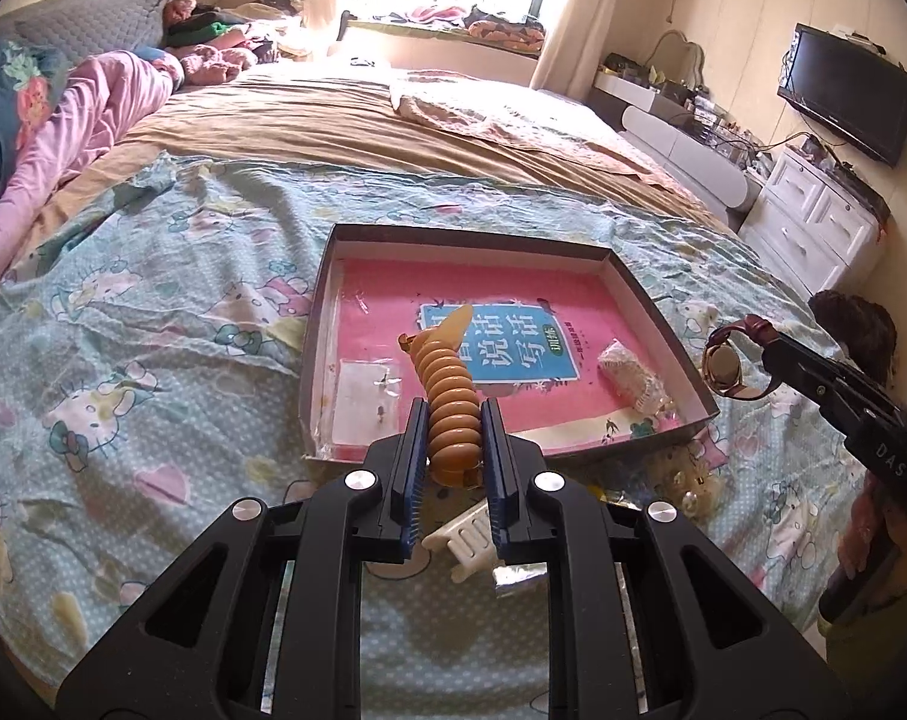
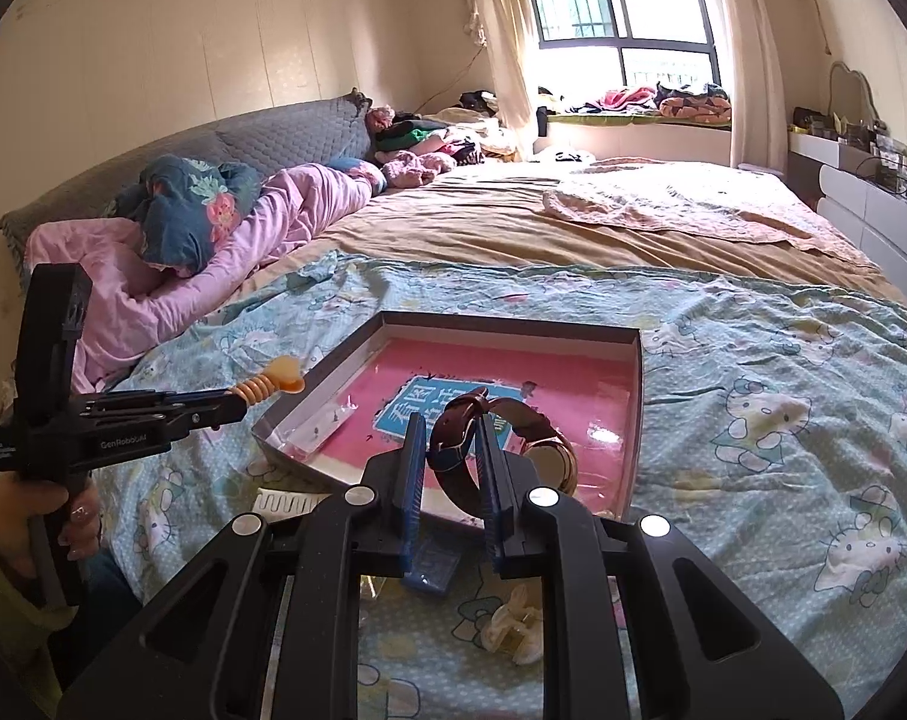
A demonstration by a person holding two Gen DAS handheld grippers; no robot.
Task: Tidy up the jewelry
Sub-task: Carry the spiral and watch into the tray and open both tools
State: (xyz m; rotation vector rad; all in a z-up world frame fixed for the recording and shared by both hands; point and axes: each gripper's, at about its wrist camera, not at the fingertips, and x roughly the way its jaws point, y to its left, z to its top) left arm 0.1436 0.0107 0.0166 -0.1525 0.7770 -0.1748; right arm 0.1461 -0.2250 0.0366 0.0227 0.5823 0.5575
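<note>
Here, the left tongs (image 1: 453, 420) pinch an orange ribbed hair clip (image 1: 447, 384), and it hangs over the near edge of the box (image 1: 657, 306). The box lies on the bed with the cat-print sheet (image 1: 153, 312). The right tongs (image 2: 450, 450) pinch the brown strap of a watch (image 2: 501, 444), and the gold watch face hangs over the near side of the box. Inside the box lies a pink book (image 1: 495, 348). A clear little bag (image 1: 366, 387) rests at the left side of the box, and a small white pouch (image 1: 630, 375) rests at the right side. A white comb (image 1: 462, 531) lies on the sheet just in front of the box.
</note>
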